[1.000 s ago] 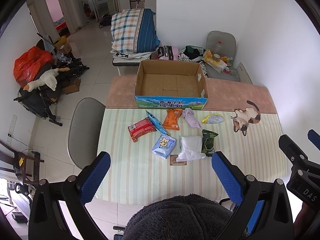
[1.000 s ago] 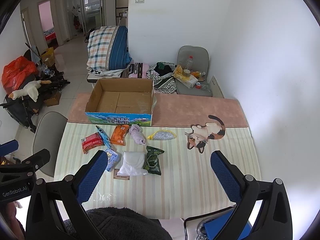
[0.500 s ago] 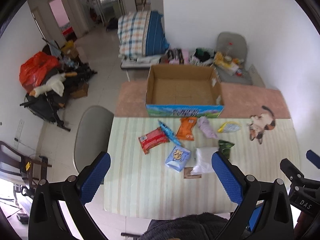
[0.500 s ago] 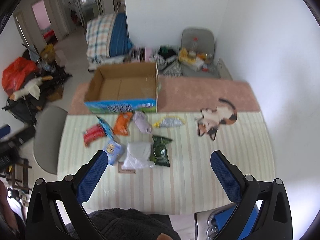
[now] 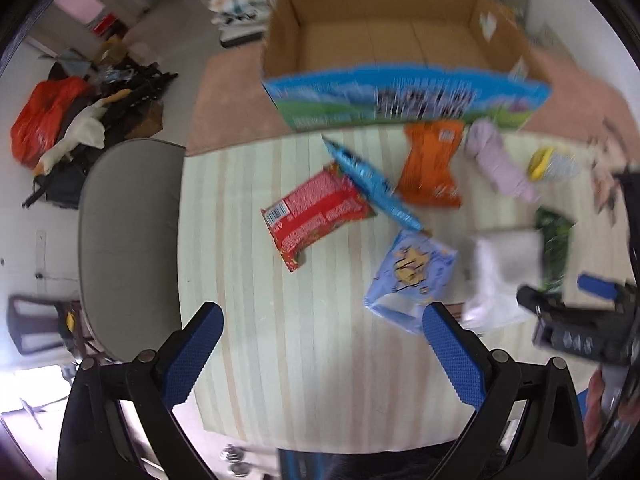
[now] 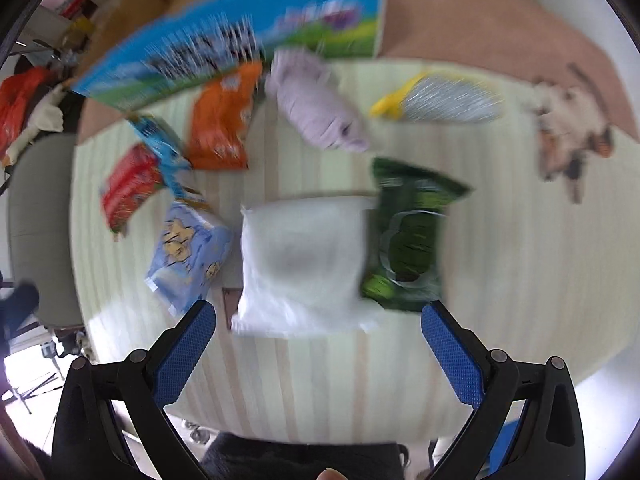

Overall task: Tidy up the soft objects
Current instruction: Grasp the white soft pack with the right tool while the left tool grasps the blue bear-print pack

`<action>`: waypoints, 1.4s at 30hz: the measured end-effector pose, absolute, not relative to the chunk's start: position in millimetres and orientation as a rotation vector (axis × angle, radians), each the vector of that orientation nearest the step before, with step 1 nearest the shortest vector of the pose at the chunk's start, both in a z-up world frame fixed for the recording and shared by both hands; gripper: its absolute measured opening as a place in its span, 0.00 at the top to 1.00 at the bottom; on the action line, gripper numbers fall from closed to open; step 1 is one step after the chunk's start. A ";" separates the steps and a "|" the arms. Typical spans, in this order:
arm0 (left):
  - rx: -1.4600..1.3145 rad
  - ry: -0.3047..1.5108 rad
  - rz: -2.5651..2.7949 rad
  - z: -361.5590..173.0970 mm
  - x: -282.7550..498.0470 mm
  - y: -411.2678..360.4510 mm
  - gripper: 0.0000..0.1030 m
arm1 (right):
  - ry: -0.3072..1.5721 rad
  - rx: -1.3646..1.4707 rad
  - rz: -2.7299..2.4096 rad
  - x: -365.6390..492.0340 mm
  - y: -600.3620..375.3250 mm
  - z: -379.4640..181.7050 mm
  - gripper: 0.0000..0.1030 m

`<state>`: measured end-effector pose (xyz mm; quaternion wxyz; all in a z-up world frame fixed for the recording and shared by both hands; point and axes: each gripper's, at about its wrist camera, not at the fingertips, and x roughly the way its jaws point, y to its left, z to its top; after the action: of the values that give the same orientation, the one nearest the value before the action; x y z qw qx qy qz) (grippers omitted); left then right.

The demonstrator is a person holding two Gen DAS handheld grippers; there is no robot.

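Observation:
Several soft packets lie on the striped table (image 5: pixel 288 360): a red packet (image 5: pixel 316 213), a blue wrapper (image 5: pixel 372 182), an orange packet (image 5: pixel 432 168), a lilac cloth (image 6: pixel 316 104), a light blue pouch (image 6: pixel 188 252), a white bag (image 6: pixel 304 264), a green packet (image 6: pixel 408 236) and a yellow and silver pouch (image 6: pixel 440 100). An open cardboard box (image 5: pixel 392 40) stands behind them. My left gripper (image 5: pixel 320 356) hovers open above the table near the light blue pouch (image 5: pixel 412 276). My right gripper (image 6: pixel 318 348) is open just short of the white bag. Both views are blurred.
A grey chair (image 5: pixel 128 240) stands at the table's left side. A cat-shaped mat (image 6: pixel 568 124) lies at the right on the table. A pink runner (image 6: pixel 480 28) covers the far edge. Clutter with an orange bag (image 5: pixel 44 112) sits on the floor at left.
Both grippers have dropped and moved forward toward the packets, which now look much larger. The right gripper has closed in on the white bag. Nothing has been taken hold of.

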<state>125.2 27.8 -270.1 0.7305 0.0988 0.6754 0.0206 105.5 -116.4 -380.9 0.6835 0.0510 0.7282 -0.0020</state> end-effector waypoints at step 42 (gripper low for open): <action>0.134 1.773 -0.199 -416.3 125.3 46.9 0.58 | 1.829 0.238 -0.052 96.0 -128.3 -453.7 0.32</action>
<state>125.3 46.9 -416.3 0.6259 0.0585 0.7729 -0.0868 96.0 -128.3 -453.7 0.6039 0.1027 0.7901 -0.0223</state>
